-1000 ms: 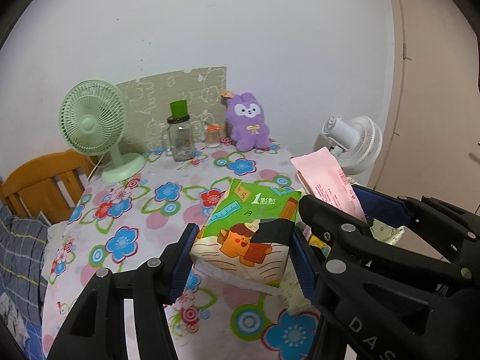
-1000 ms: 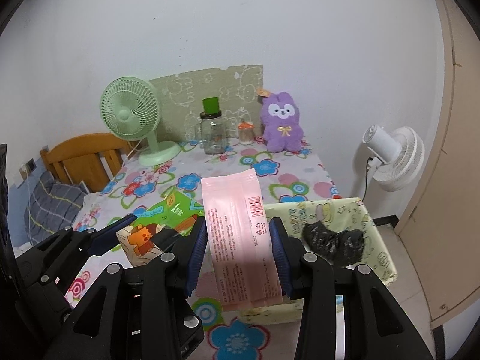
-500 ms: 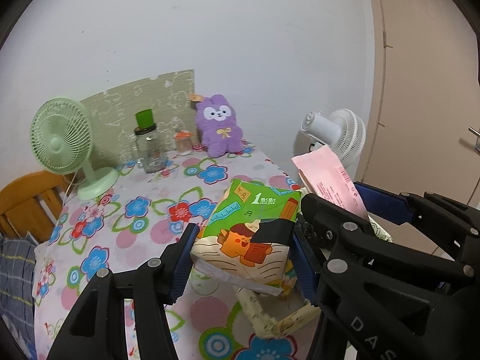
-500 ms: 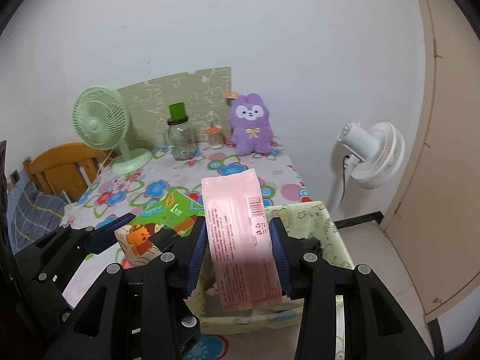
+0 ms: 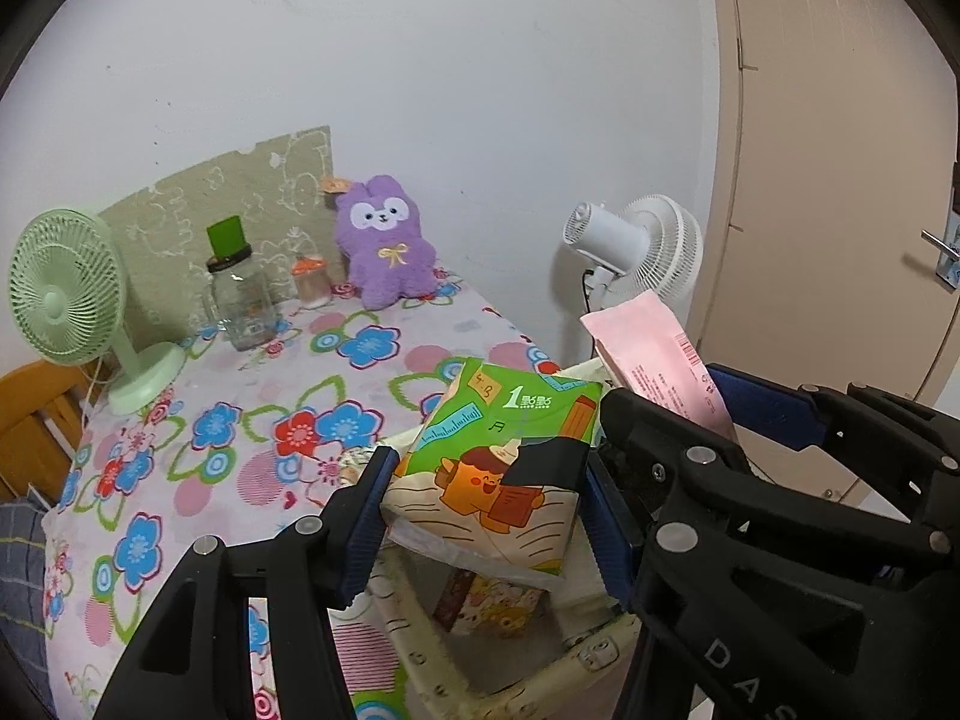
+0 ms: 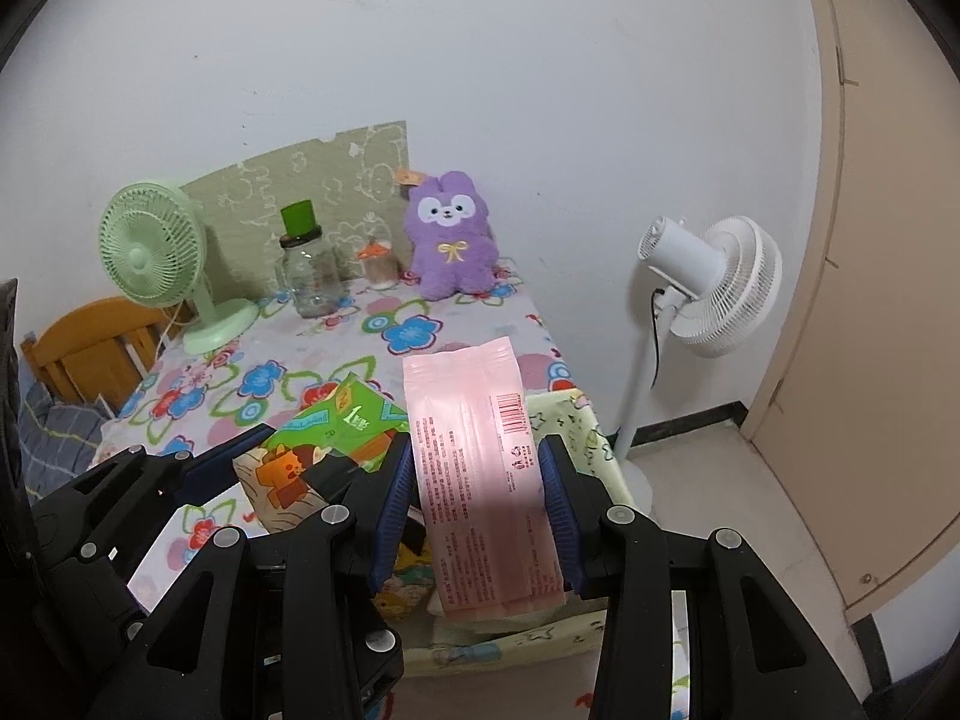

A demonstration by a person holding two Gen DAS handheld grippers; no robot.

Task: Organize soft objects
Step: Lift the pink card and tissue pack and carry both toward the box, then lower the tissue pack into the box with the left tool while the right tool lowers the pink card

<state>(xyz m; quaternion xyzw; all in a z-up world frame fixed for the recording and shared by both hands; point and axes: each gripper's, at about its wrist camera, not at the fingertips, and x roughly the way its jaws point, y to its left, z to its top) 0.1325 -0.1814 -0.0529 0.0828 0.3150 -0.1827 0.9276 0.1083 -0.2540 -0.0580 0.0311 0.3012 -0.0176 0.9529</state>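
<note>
My left gripper [image 5: 486, 498] is shut on a green tissue pack [image 5: 510, 450] with a cartoon print and holds it above an open pale-yellow fabric bin [image 5: 576, 654]. My right gripper [image 6: 480, 498] is shut on a pink wipes pack [image 6: 480, 468] and holds it over the same bin [image 6: 570, 426], just right of the green pack [image 6: 324, 438]. The pink pack also shows in the left wrist view [image 5: 654, 360]. Another printed pack [image 5: 492, 606] lies inside the bin. A purple plush rabbit [image 5: 387, 240] sits at the back of the table.
The floral tablecloth table [image 5: 240, 420] holds a green desk fan [image 5: 66, 300], a glass jar with a green lid [image 5: 237, 294] and a small jar [image 5: 312, 282]. A white standing fan [image 6: 714, 288] is at the right, beside a beige door [image 6: 870, 300]. A wooden chair [image 6: 90, 348] stands left.
Both grippers have moved right and forward with their packs, from over the table to above the bin. The bin's inside now shows below the green pack.
</note>
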